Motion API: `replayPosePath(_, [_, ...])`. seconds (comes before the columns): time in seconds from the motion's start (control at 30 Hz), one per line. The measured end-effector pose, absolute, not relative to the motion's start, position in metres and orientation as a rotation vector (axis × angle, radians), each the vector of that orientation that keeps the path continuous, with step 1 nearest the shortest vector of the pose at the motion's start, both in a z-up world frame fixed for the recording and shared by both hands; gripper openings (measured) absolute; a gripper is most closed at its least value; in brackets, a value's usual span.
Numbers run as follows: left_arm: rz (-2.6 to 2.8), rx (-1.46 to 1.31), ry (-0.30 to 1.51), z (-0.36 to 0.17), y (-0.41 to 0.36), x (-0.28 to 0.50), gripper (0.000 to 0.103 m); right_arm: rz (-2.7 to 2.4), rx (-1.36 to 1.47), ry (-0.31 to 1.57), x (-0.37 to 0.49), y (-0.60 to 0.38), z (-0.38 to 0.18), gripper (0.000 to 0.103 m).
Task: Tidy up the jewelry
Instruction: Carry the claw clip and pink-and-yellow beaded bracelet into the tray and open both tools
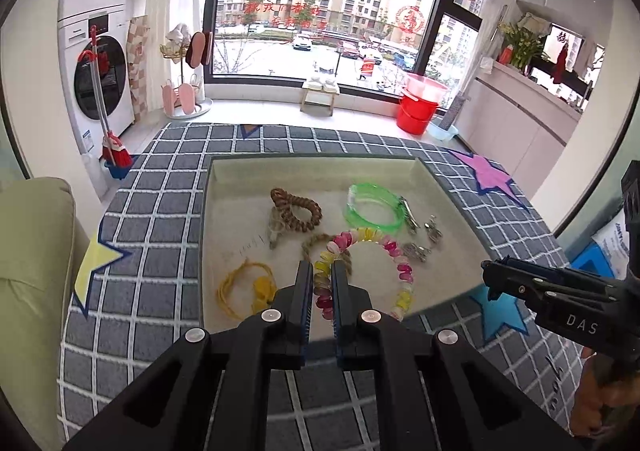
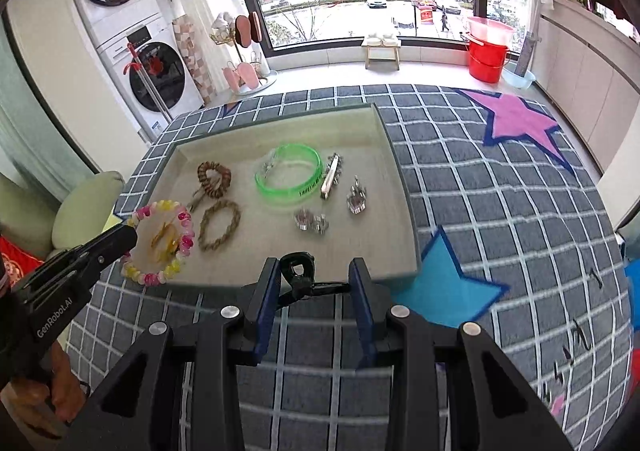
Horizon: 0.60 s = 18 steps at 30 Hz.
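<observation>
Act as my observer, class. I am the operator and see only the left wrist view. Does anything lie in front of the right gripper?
Observer: Yes. A black pendant-like piece on a cord lies on the checked cloth, just outside the tray.
Operator: Are the jaws around it?
Observer: The right gripper is open, with one finger on each side of the piece.
Operator: Any marking on the green bangle?
Observer: Black lettering on its near outer wall, too small to read.

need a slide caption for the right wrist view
Open right gripper straddles a black clip at the tray edge; left gripper holds a bead bracelet.
</observation>
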State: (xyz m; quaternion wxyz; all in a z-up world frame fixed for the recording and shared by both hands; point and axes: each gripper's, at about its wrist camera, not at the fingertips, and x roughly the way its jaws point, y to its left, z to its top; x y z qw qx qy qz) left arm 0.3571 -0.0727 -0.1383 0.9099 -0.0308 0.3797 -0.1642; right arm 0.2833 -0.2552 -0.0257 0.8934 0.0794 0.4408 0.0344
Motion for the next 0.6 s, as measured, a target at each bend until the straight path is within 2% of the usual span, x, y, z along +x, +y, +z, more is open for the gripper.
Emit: replayPosePath(0.6, [-0.224,0.068,0.861,-0.18,-0.092,0.407,0.023,0.023,0.153,0.981,0.352,-0.261,-0.065,0.038])
